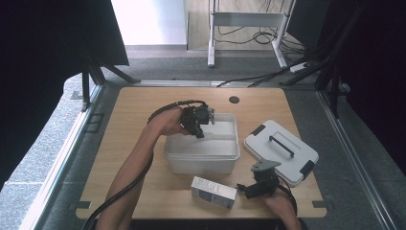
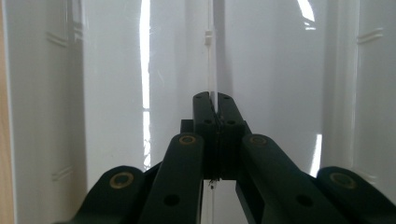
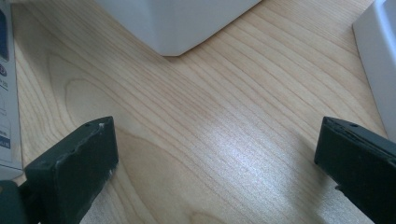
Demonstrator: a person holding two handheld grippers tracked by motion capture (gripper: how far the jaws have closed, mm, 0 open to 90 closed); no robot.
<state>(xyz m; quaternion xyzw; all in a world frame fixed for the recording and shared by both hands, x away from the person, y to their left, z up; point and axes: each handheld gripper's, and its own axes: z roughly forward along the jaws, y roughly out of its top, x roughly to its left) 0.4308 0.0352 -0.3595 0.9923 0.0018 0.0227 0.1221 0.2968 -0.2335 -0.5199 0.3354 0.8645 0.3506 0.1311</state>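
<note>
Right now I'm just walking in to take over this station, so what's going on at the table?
A person works with a hand-held gripper in each hand. The left hand-held gripper reaches into the open clear plastic bin, its jaws shut on the bin's thin wall. The right hand-held gripper rests open above the wooden table, between a small carton and the bin's white lid, holding nothing.

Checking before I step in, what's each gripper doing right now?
Left gripper: closed inside the translucent plastic bin, nothing visibly gripped.
Right gripper: open, empty, over the wooden table.
</note>
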